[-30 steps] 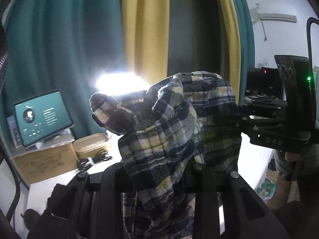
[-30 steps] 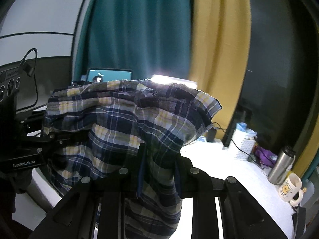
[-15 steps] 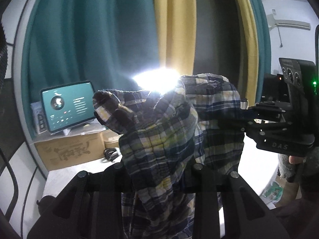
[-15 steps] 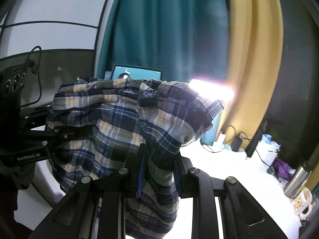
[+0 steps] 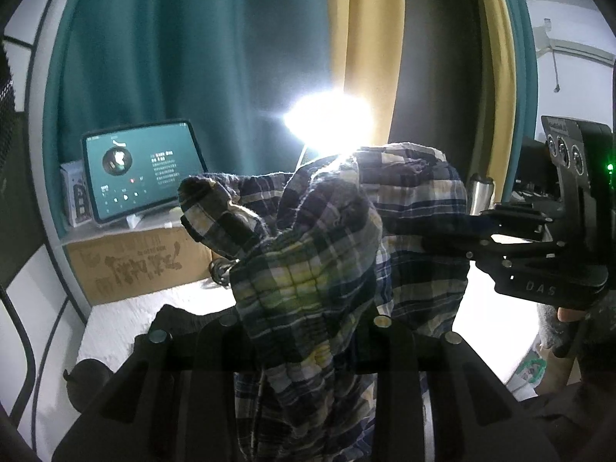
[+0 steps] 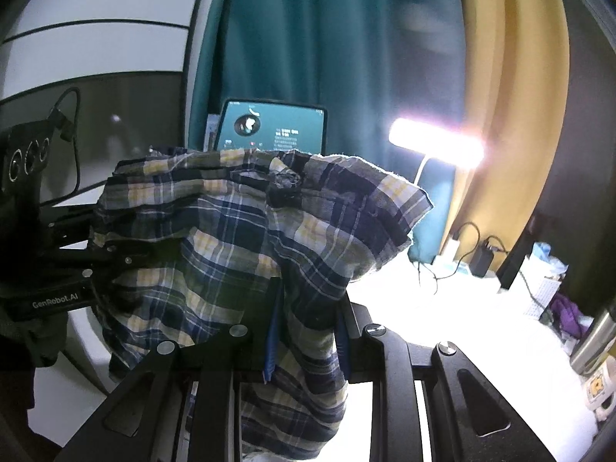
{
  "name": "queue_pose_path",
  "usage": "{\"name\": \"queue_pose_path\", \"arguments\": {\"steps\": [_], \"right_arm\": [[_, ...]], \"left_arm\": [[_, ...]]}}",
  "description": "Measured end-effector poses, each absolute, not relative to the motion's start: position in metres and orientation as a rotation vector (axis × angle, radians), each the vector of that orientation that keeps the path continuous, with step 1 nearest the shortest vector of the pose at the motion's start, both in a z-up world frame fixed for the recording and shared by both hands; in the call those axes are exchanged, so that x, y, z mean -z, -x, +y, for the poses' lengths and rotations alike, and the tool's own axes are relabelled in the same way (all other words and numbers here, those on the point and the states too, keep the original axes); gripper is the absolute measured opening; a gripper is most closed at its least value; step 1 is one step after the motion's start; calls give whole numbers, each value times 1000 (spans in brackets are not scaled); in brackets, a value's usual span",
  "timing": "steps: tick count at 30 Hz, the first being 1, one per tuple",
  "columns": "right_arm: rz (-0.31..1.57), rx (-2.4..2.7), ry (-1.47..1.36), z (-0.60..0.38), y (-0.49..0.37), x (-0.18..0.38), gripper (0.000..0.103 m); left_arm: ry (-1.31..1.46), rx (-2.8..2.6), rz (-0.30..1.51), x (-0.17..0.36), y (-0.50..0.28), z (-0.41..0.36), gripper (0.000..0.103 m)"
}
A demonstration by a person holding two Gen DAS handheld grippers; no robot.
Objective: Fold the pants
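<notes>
Plaid pants (image 5: 315, 269) bunched in the air between two hand-held grippers, above a white worktop (image 6: 462, 331). Left hand-held gripper (image 5: 308, 331) clamped on one bunch of cloth; right hand-held gripper (image 6: 306, 327) clamped on another, fabric draping over and below both.

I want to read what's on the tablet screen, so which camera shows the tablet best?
The left wrist view: the tablet stands on a cardboard box with its whole lit screen and frame in sight. In the right wrist view the tablet is cut off along the bottom by the raised plaid pants, so only the upper screen shows.
</notes>
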State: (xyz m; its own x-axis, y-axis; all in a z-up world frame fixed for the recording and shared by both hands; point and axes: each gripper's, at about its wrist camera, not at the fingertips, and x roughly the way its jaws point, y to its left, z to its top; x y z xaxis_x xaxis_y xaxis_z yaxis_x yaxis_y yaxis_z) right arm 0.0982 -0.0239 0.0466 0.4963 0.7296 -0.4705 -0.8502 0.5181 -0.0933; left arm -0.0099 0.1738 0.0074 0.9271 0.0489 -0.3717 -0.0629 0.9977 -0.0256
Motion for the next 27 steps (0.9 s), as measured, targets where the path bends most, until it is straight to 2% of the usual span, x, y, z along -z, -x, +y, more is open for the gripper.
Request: {"name": "queue_pose_path", "arguments": {"steps": [27], "right_arm": [[661,-932,273,29,-210,38,25]], "left_arm": [[70,-25,619,47,-90,205,30]]}}
